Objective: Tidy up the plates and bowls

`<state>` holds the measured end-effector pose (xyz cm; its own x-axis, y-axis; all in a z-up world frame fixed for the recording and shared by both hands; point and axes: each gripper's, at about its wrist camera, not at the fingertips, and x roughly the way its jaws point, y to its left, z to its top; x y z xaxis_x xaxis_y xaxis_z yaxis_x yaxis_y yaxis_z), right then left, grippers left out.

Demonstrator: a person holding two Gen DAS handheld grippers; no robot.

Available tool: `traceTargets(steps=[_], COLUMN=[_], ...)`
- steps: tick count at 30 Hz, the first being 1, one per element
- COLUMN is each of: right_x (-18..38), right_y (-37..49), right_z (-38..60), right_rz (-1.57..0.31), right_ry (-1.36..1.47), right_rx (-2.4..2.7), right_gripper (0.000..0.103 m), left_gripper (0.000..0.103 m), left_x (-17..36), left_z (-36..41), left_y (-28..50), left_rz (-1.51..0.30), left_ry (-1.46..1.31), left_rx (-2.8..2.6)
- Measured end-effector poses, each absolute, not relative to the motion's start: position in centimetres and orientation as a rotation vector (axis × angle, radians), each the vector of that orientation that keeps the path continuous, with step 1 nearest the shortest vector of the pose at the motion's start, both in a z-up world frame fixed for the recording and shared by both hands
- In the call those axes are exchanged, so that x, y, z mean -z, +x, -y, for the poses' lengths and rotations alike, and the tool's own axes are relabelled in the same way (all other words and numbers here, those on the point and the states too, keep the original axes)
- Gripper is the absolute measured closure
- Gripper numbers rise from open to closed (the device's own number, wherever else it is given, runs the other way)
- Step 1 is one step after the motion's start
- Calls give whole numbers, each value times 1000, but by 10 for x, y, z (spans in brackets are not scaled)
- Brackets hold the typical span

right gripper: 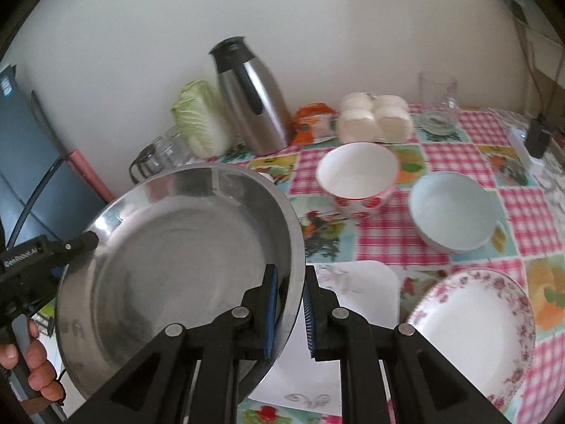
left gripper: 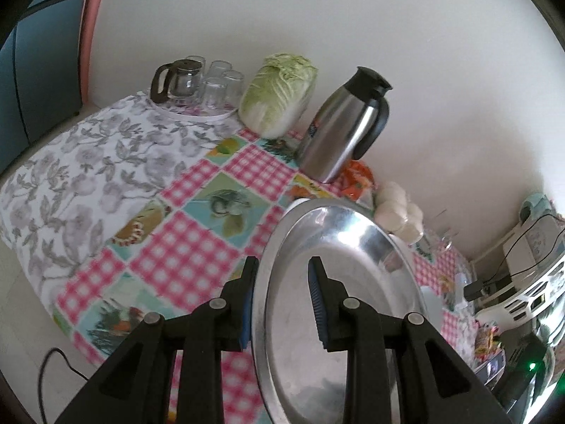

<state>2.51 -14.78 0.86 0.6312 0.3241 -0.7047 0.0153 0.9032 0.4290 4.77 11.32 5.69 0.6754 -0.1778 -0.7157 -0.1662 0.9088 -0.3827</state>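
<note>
Two claws, my left (left gripper: 282, 304) and right (right gripper: 287, 312), clamp opposite rims of the steel basin (right gripper: 176, 247), lower left of frame, above the table (right gripper: 388, 240); uneven pulls could tip it onto the bowls (right gripper: 356, 173).

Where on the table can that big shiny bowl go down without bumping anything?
The steel bowl fits best on the grey-flowered cloth, bordered by the glasses tray and cabbage. It's crowded near the strawberry bowl, blue bowl and floral plate.

A tilted steel pan (right gripper: 176, 247) is held above the table, beside two bowls (right gripper: 358, 175) and a floral plate (right gripper: 473, 328).
</note>
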Motion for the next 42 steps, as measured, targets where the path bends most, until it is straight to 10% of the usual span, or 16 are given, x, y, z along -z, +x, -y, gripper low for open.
traceTargets(steps=[42], right_x=[24], right_y=[8], right_z=[230], right_rz=[-946], right_ry=[392], right_rx=[26], right_gripper=[86], left_gripper=[74], left_x=[28], left_z=[-16], left_y=[64], left_rz=[-1121], left_ry=[-354], left_rx=[136])
